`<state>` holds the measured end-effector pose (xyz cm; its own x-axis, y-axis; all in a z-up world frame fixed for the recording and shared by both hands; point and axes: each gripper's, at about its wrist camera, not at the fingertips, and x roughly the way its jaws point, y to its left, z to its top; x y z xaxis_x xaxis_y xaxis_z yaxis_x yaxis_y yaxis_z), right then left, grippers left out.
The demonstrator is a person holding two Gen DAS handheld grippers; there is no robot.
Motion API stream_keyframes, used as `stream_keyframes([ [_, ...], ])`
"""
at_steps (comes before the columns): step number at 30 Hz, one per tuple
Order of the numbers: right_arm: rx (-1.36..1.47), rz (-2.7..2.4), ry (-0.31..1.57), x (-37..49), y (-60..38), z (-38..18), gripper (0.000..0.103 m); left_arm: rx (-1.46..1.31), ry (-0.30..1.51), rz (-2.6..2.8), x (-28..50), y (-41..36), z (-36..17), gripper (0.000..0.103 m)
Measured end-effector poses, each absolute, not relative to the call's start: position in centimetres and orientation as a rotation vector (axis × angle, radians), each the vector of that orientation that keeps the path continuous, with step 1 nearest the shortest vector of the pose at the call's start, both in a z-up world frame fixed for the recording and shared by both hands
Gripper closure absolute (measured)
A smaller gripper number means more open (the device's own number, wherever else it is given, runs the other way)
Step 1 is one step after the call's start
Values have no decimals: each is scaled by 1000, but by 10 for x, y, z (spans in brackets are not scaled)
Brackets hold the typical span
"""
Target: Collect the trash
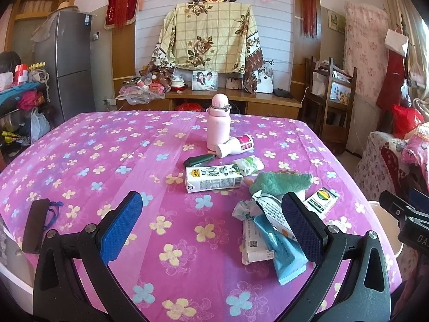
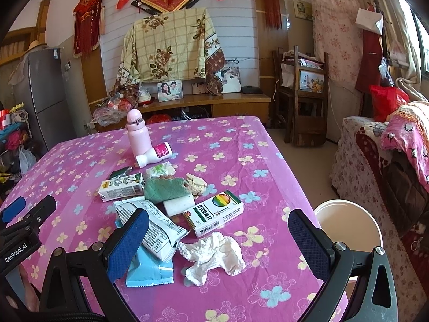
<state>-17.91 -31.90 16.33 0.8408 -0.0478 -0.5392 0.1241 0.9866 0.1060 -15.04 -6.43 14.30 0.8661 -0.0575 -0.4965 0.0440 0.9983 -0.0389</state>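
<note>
Trash lies on the pink flowered tablecloth point(image 1: 107, 161): a milk carton point(image 1: 213, 181), a medicine box point(image 2: 214, 213), a white printed wrapper point(image 2: 152, 225), a blue wrapper point(image 1: 281, 252) and a crumpled tissue point(image 2: 214, 257). My left gripper point(image 1: 213, 225) is open above the near table, and the blue wrapper lies just inside its right finger. Over the crumpled tissue hovers my right gripper point(image 2: 218, 244), open and holding nothing. A white bucket point(image 2: 348, 228) stands off the table's right edge.
A pink flask point(image 1: 218, 123) stands mid-table with a small white bottle point(image 1: 236, 146) lying against it. A green cloth point(image 2: 165, 187), a white sponge point(image 2: 178, 205) and a tissue pack point(image 2: 161, 170) lie among the trash. A black object point(image 1: 36, 225) sits at the left edge. A sofa point(image 2: 388, 161) is right.
</note>
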Motion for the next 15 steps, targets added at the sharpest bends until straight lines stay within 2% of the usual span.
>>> stream_keyframes([
  [15,142,-94,599,-172,-325,155,0,-15,546,-56,-145,-71,138,0],
])
